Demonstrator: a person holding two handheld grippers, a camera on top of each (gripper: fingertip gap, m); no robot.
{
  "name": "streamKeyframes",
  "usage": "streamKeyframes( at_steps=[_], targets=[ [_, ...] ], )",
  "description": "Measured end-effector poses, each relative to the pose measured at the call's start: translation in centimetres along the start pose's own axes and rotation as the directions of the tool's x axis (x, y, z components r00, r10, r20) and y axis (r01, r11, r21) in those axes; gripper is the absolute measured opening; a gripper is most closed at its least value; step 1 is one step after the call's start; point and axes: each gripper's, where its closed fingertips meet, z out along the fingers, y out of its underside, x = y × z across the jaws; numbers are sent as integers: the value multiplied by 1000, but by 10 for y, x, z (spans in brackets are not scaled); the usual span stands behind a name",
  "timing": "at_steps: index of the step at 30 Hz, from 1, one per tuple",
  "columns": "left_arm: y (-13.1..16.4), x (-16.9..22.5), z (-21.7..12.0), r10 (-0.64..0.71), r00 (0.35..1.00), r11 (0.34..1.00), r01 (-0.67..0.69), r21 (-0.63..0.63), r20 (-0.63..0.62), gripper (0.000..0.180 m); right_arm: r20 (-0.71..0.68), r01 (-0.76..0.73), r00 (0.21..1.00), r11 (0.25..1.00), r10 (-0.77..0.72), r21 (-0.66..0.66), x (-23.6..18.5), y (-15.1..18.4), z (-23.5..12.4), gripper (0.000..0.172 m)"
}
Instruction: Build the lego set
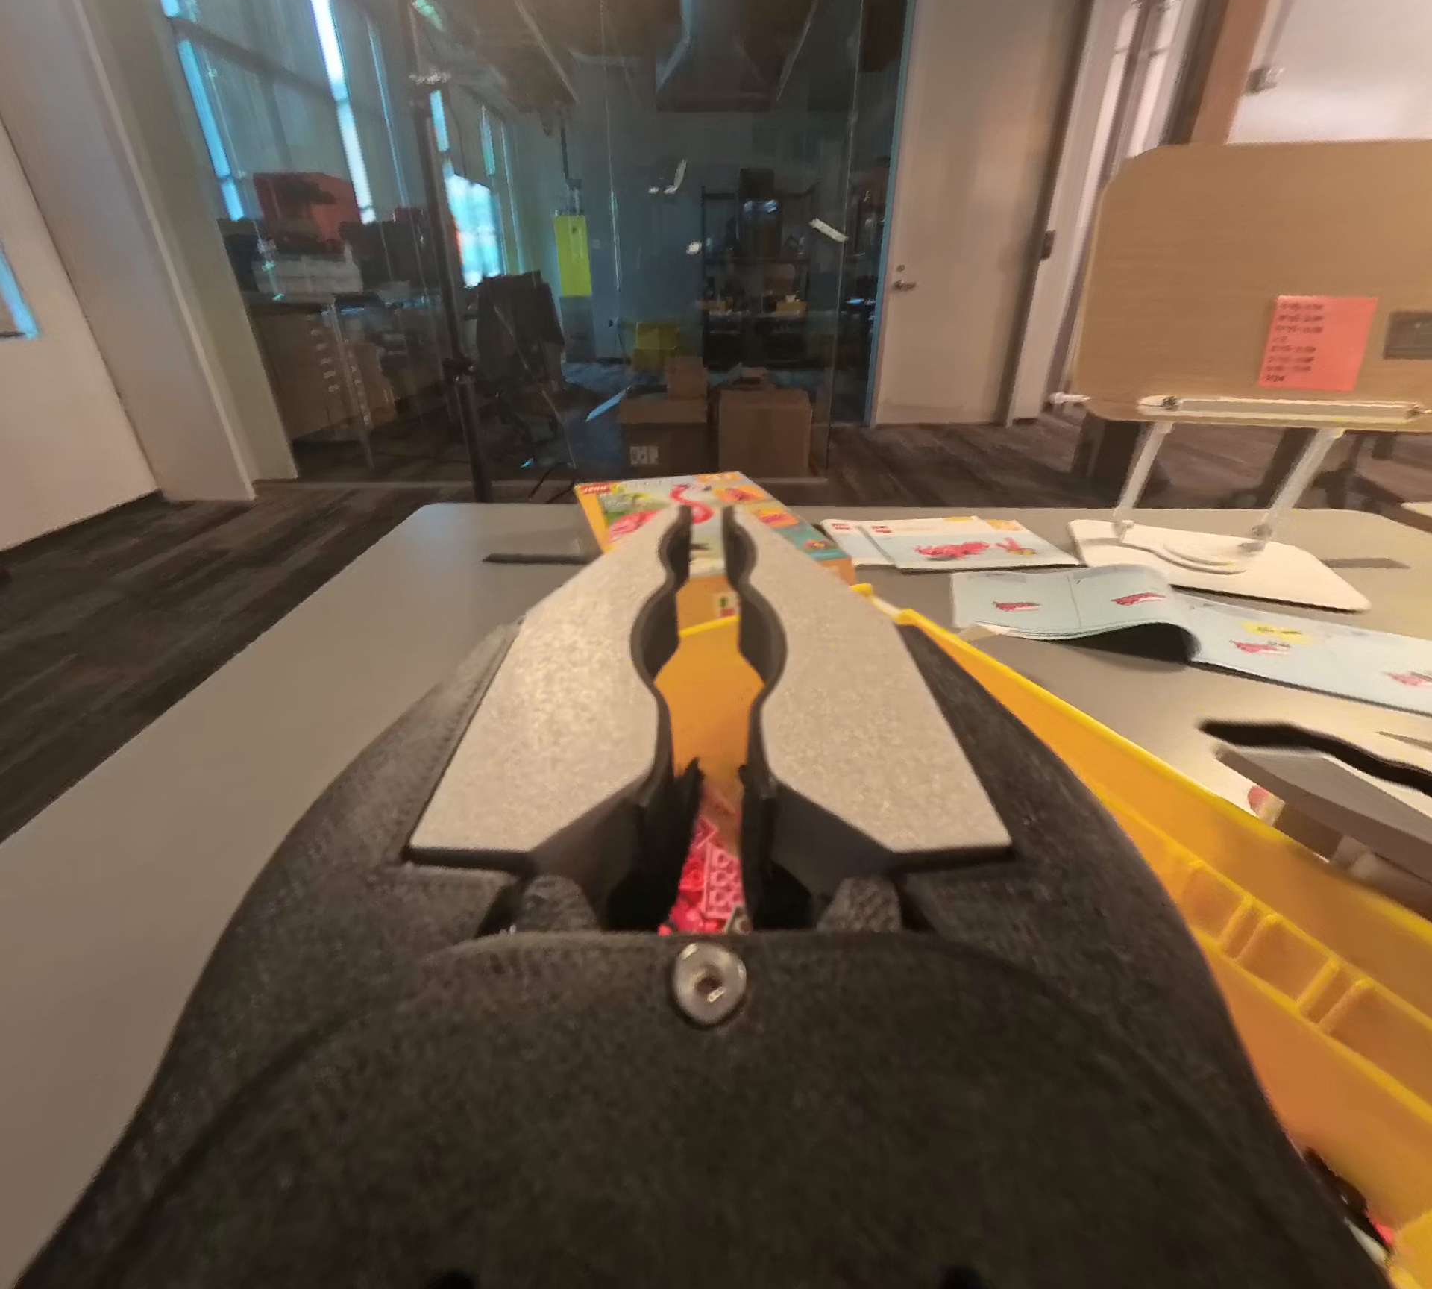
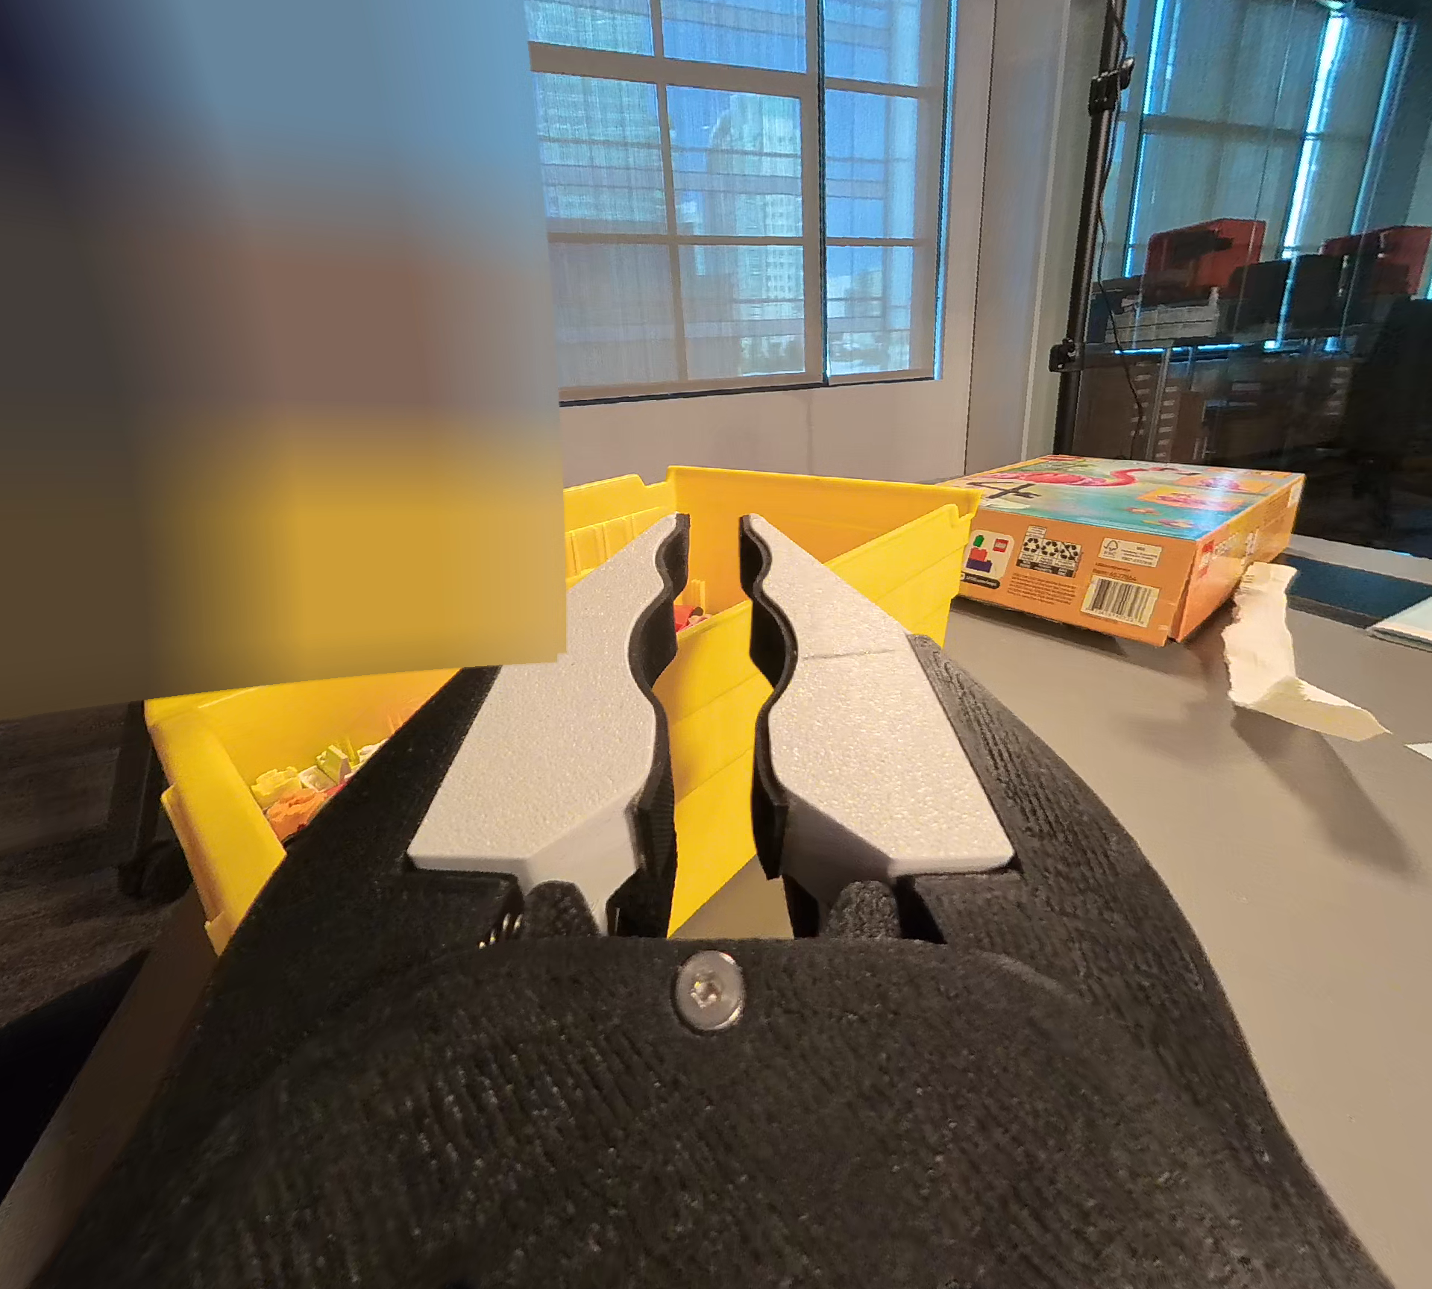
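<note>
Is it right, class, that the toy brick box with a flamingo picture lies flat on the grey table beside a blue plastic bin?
Not quite. The bin is yellow, as the right wrist view shows. The toy brick box does lie flat on the grey table beside it.

A grey desk (image 1: 232,709) is being occupied by a yellow bin (image 2: 852,585), in which small pink and red bricks (image 1: 717,880) are being kept. A second yellow bin (image 2: 209,787) holding pale and orange pieces (image 2: 302,791) is being seen beside it. Just beyond the bins, a flat orange toy box (image 2: 1123,554) with a flamingo picture is being laid on the desk. Closed booklets (image 1: 945,543) and an open pale-blue booklet (image 1: 1085,605) are being spread near it. A crumpled white paper (image 2: 1271,655) is being left touching the box. A wooden panel (image 1: 1209,275) bearing a pink note (image 1: 1317,341) is being held up on a white stand (image 1: 1209,562).
</note>
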Motion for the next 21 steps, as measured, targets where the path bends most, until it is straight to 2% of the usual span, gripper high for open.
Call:
streamKeyframes(
  at_steps=[2, 5, 7, 9, 12, 15, 18, 21],
  targets=[
    [-1, 12, -3, 6, 998, 1000, -5, 17, -65, 4, -3, -2, 1000, 1000, 2, 3, 0, 0, 0, 13],
    [8, 22, 0, -15, 988, 999, 11, -31, -155, 0, -9, -24, 1000, 1000, 24, 7, 2, -1, 0, 15],
    [14, 22, 2, -10, 988, 998, 0, -66, -156, 8, -18, -42, 999, 999, 42, 15, 5, -2, 0, 18],
    [23, 37, 7, 7, 981, 991, -32, -126, -192, 17, -31, -43, 999, 999, 43, 22, 9, -4, 0, 20],
    [43, 80, 14, 24, 938, 948, -131, -290, -345, 14, -45, -37, 998, 999, 38, 27, 11, -5, 0, 21],
    [74, 95, 22, 70, 927, 850, -249, -465, -368, 28, -48, -35, 998, 999, 37, 25, 12, -5, -2, 21],
    [119, 90, 35, 19, 936, 674, -272, -687, -352, 53, -44, -36, 998, 999, 37, 24, 11, -5, -2, 20],
    [152, 81, 41, -83, 943, 501, -240, -831, -322, 66, -41, -43, 998, 999, 44, 24, 10, -6, -2, 20]
  ],
)
